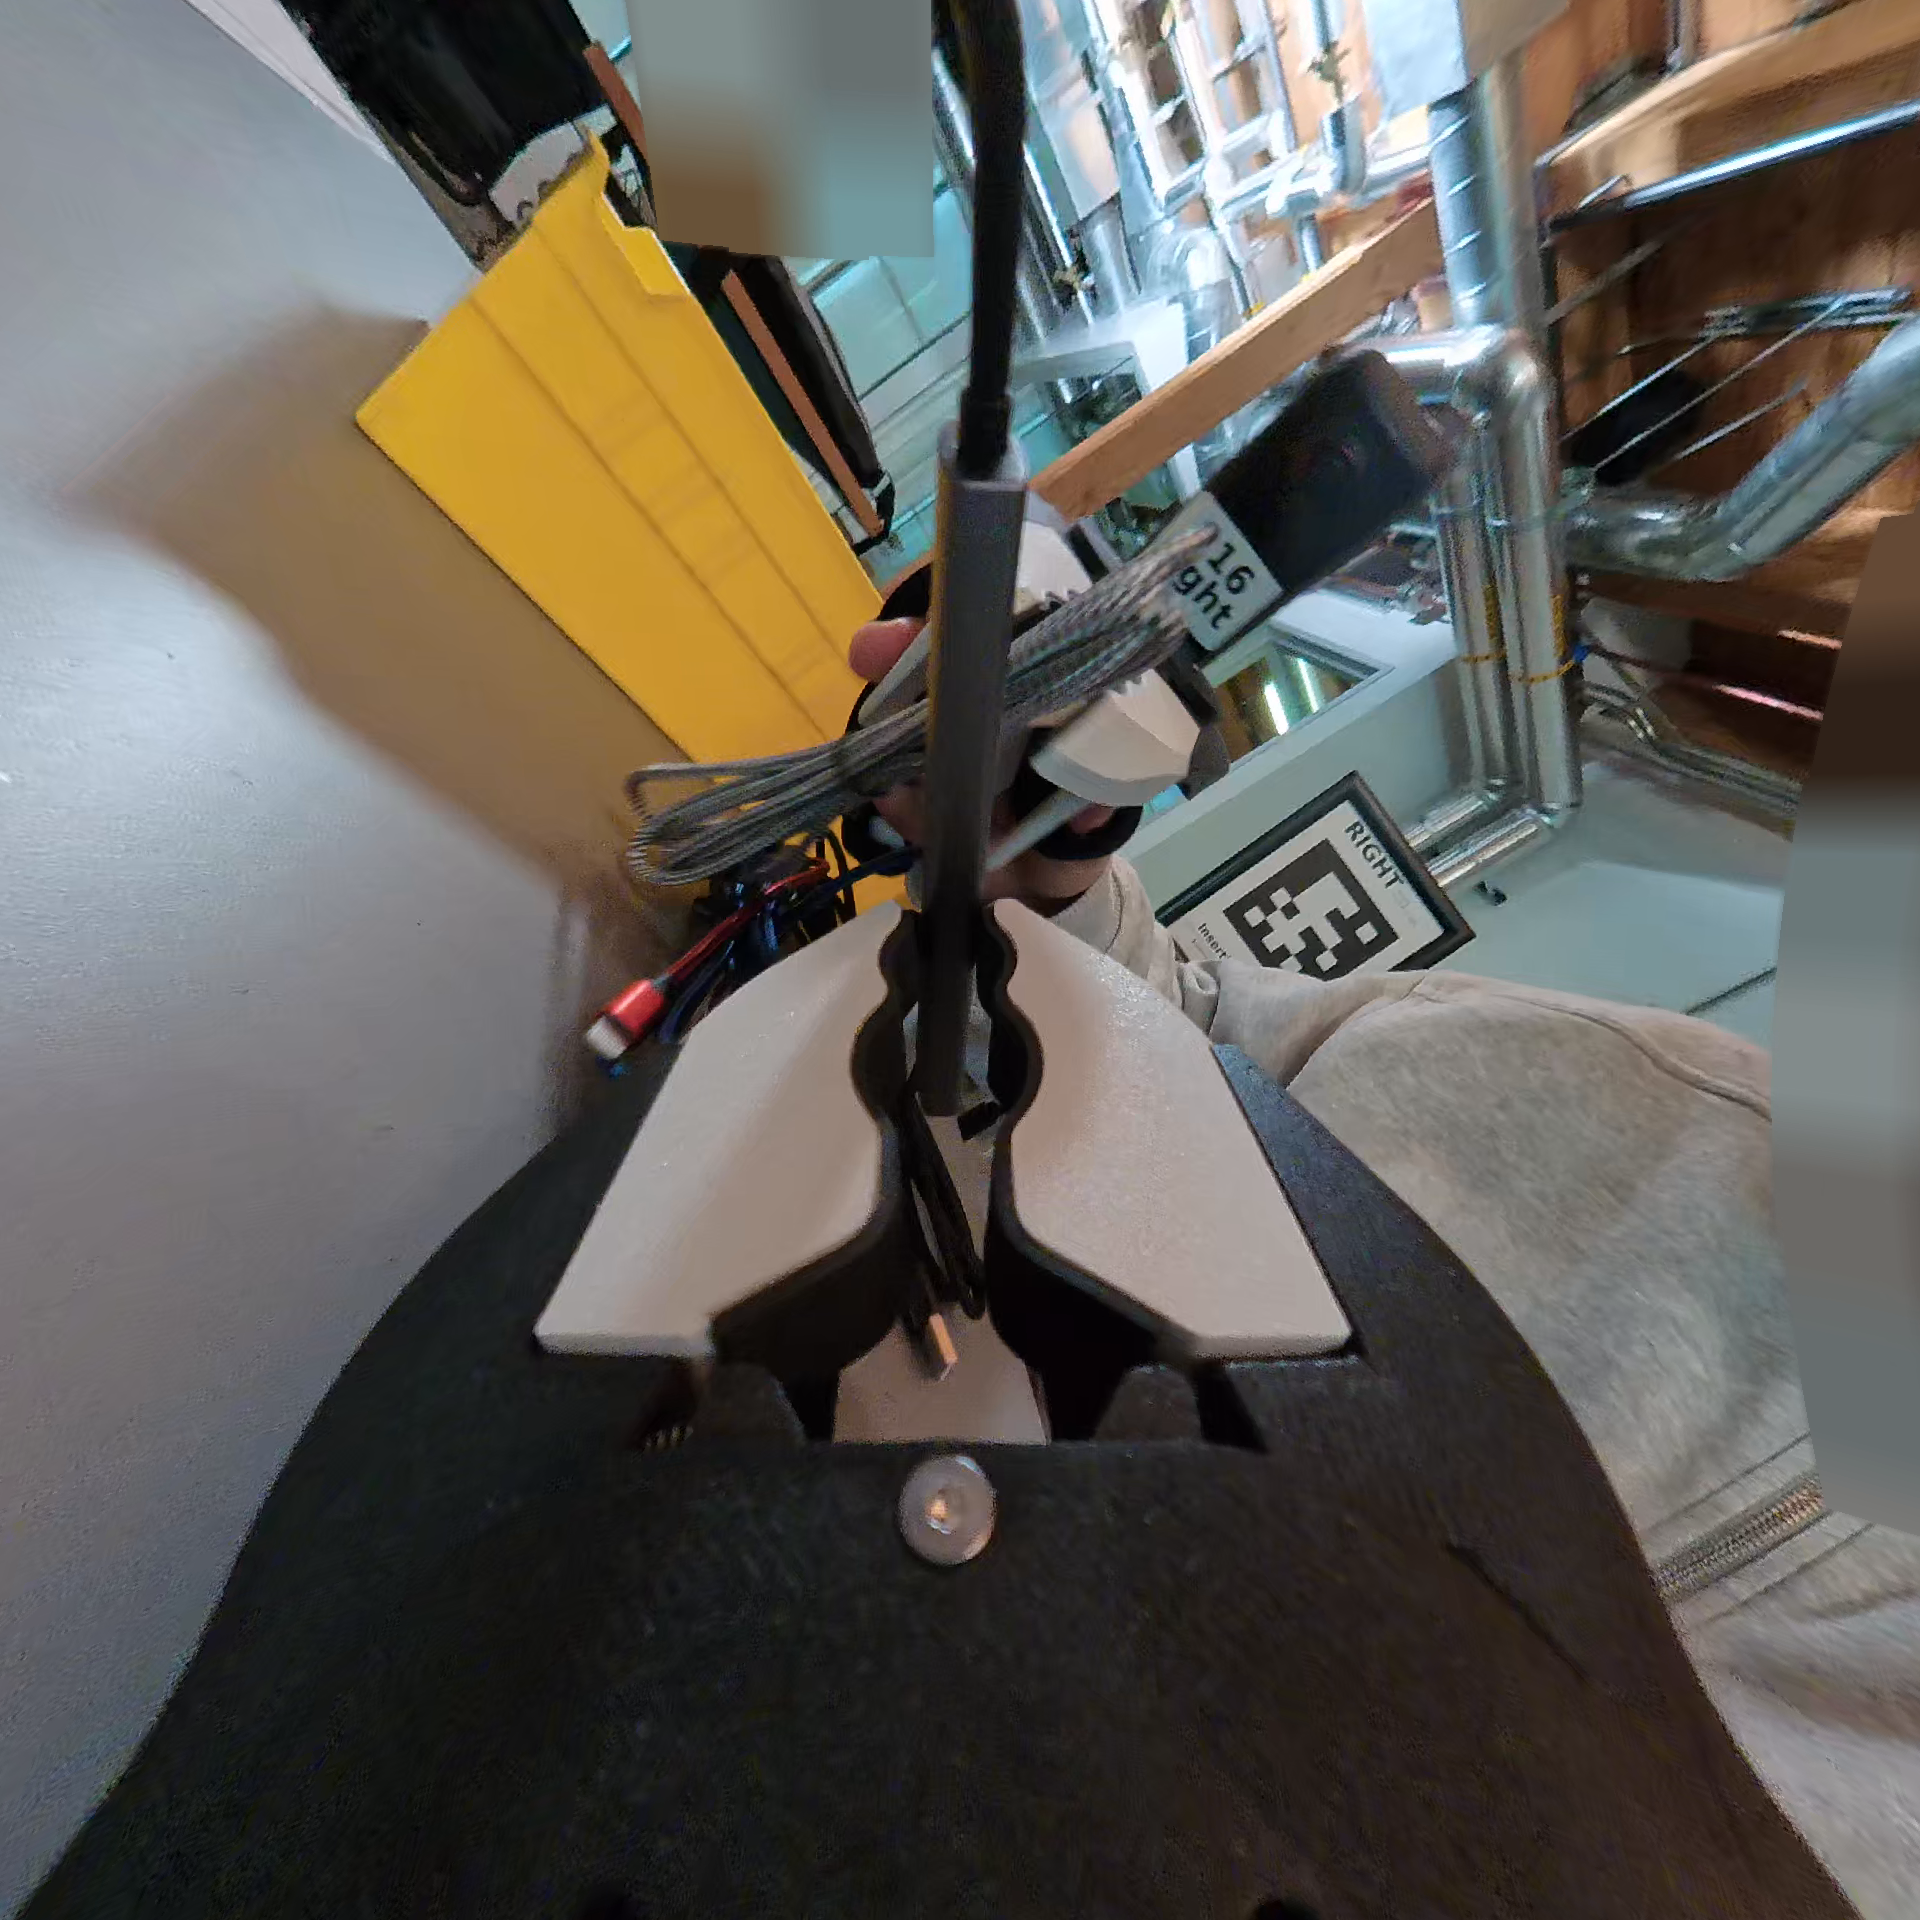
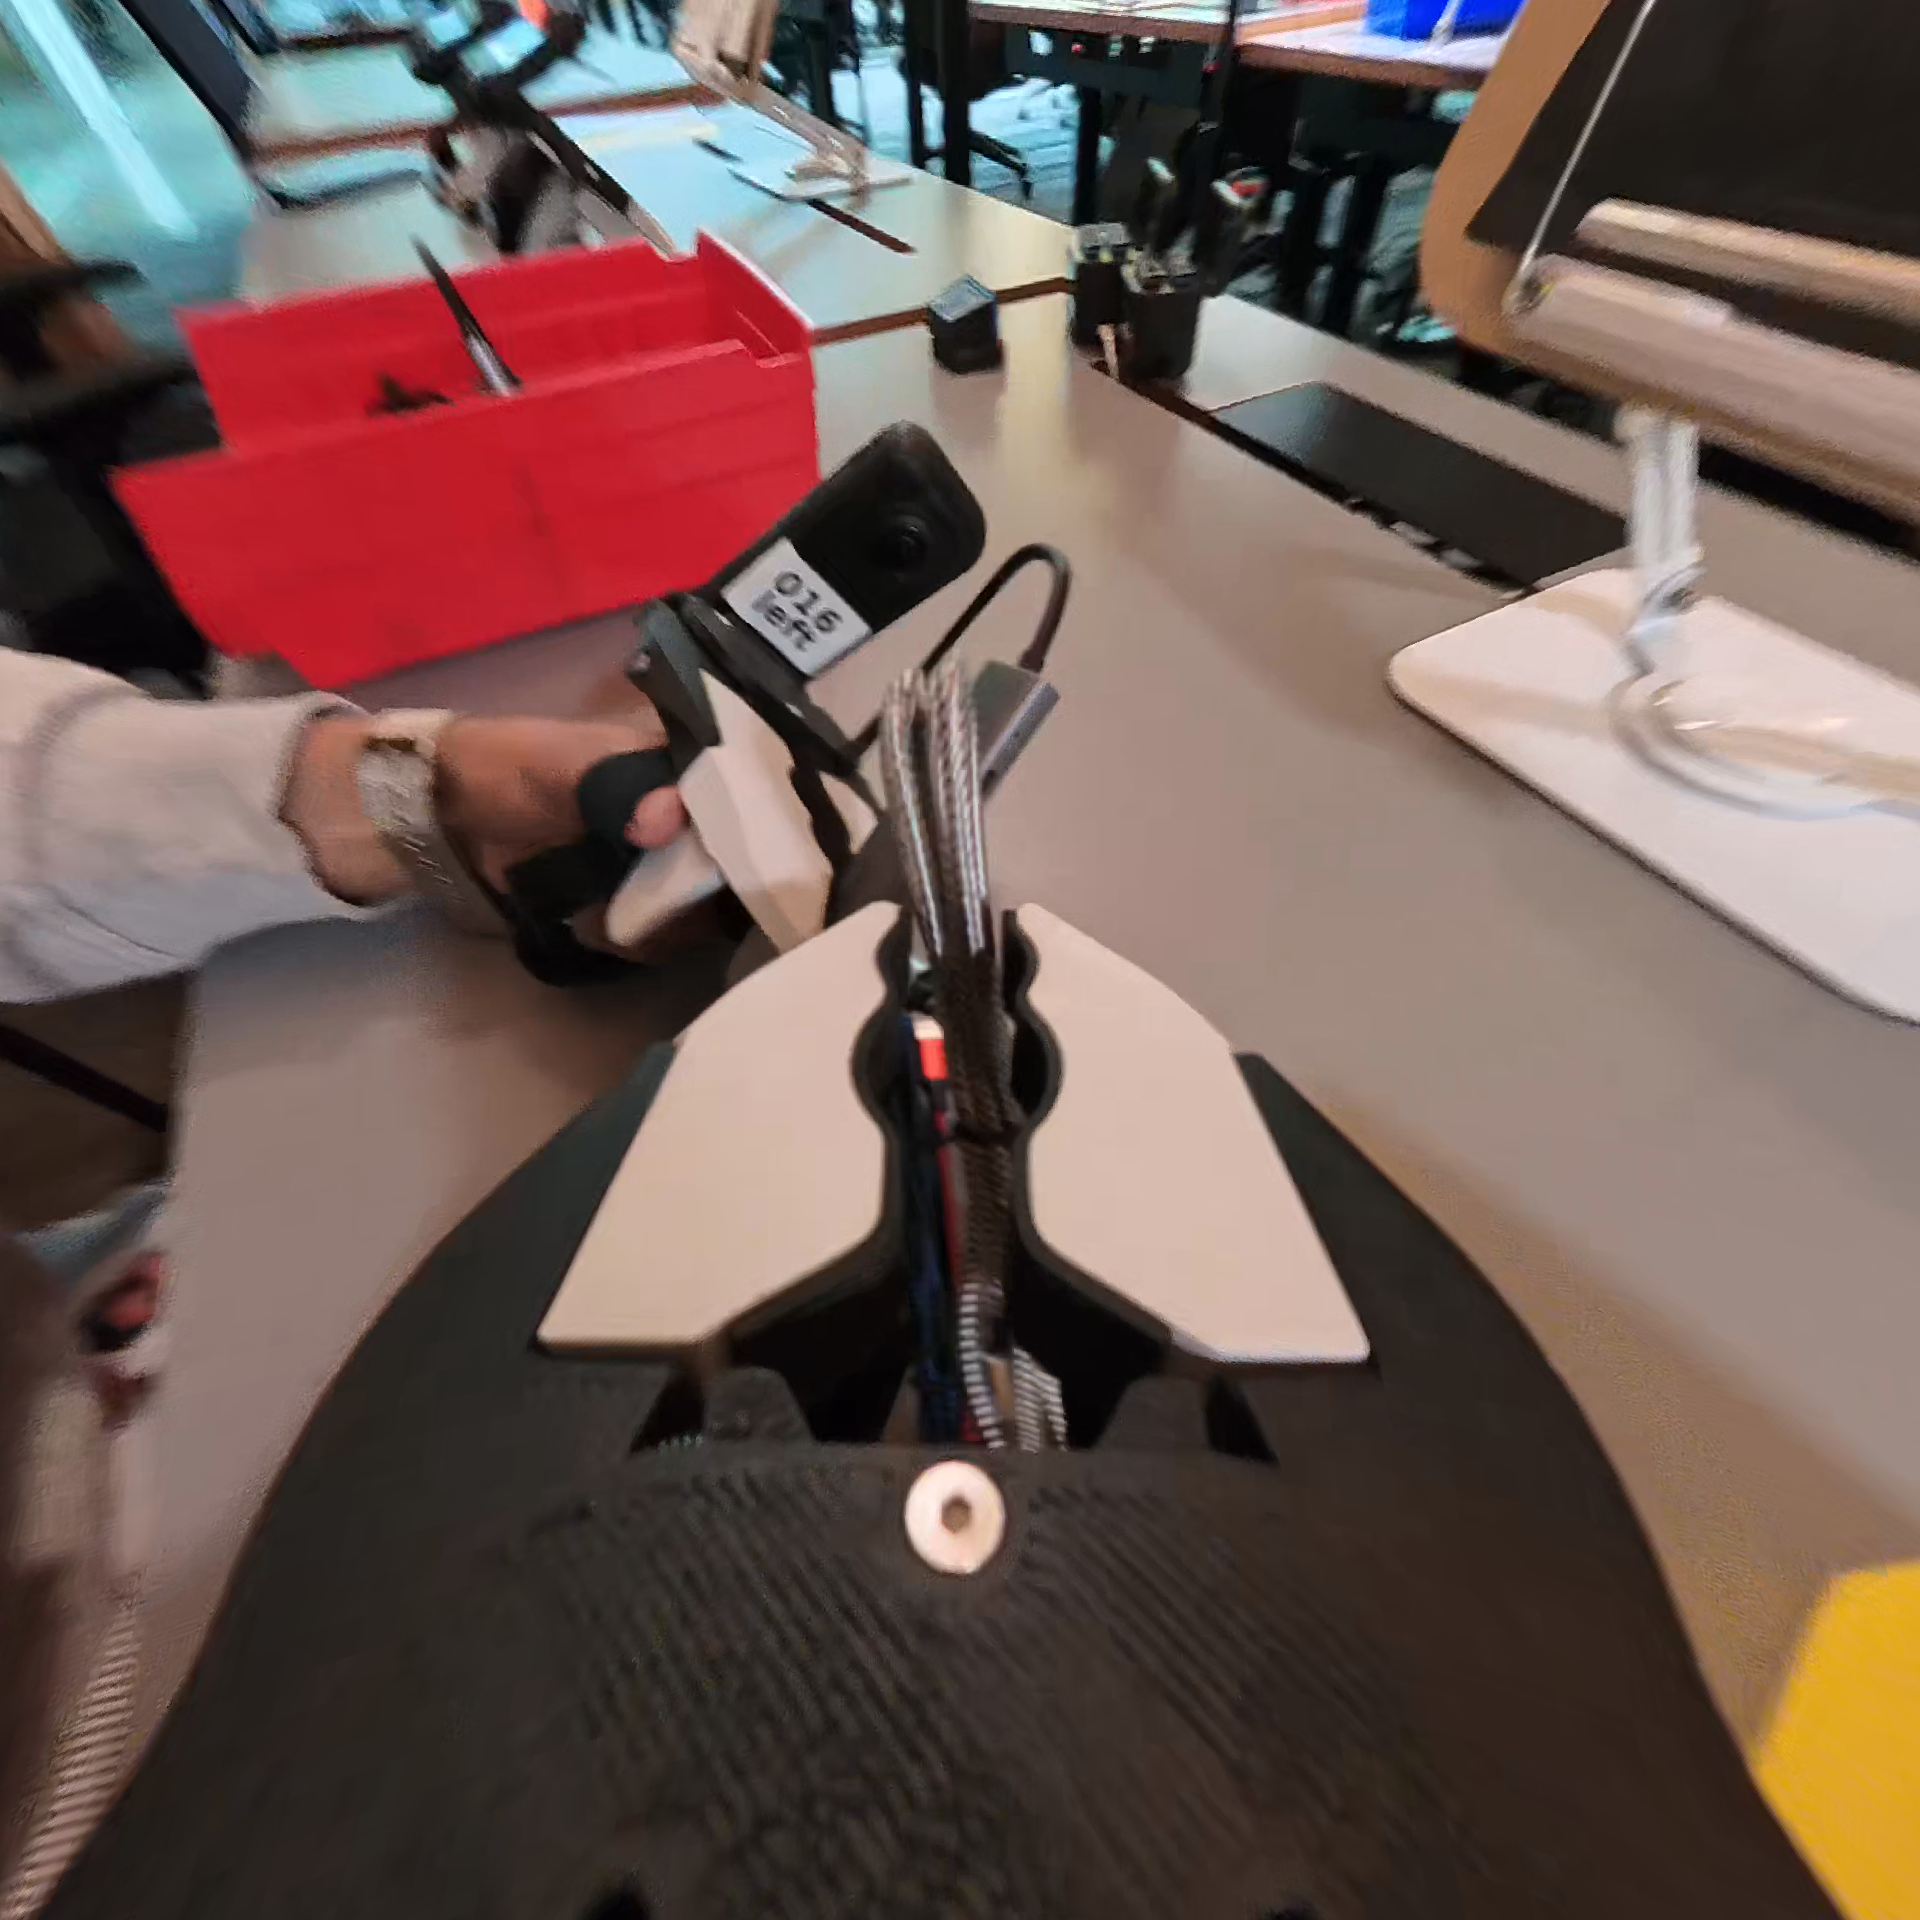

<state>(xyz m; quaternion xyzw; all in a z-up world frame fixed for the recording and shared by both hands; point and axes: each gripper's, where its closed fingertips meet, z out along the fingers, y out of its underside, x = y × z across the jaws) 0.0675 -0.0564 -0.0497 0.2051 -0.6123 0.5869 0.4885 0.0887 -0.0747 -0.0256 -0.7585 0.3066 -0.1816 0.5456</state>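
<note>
Left claw [image 1: 948, 925]: jaws drawn in narrow, clamped on the lower end of a slim grey adapter bar [image 1: 966, 727], which stands up along the fingers. A black cable [image 1: 992, 208] leaves the top end of the bar. Right claw [image 2: 956, 925]: jaws likewise narrow, gripping a coiled grey braided cable bundle [image 2: 935, 790], with a red and blue lead [image 2: 930, 1101] caught between the jaws beside it. The two claws are close together above the desk [image 2: 1299, 831], and the bundle crosses just behind the bar. The left wrist view alone shows a yellow bin [image 1: 623, 499] on the desk and a printed marker card [image 1: 1320, 904]. The right wrist view alone shows a red bin [image 2: 499, 499], a white monitor foot [image 2: 1662, 790] and the hand [image 2: 540, 790] on the left claw's grip.
</note>
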